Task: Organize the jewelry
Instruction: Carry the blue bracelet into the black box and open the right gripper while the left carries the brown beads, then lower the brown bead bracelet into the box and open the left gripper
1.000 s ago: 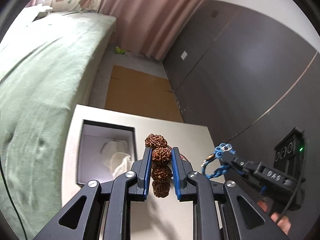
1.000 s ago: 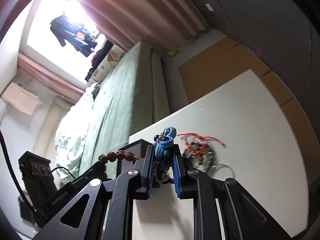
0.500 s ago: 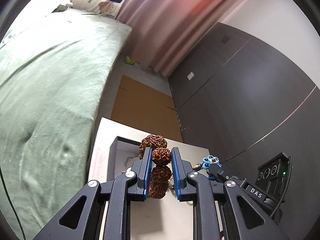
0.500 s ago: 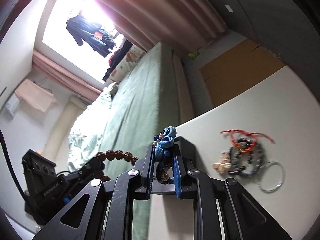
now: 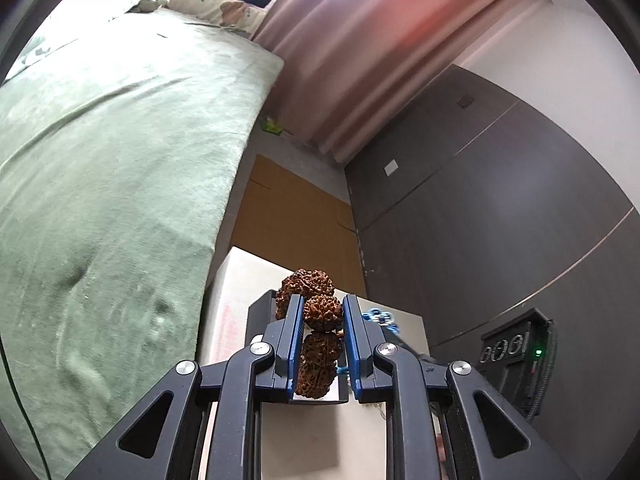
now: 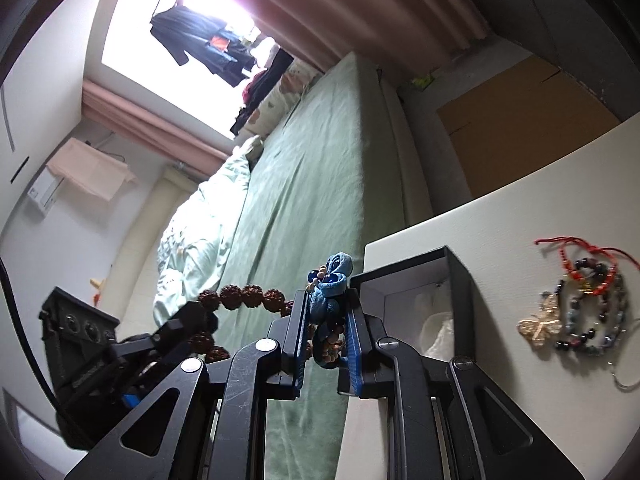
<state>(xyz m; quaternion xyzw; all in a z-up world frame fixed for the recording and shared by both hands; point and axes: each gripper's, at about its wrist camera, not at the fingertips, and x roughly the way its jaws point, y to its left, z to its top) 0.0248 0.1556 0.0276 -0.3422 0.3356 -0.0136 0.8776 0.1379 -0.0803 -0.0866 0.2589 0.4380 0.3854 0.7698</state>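
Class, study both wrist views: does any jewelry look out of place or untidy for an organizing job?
Yes. Several bracelets, a butterfly ornament and a thin ring lie tangled in a loose heap on the white table, outside the open black box. The brown bead string and blue bracelet are gripped, not stored.

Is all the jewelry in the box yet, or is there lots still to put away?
Not yet. The black box seems to hold only white padding. In hand: the left gripper clamps a brown seed bracelet, and the right gripper clamps a blue beaded bracelet. Left on the table: a red string bracelet, dark beaded bracelets and a butterfly charm.
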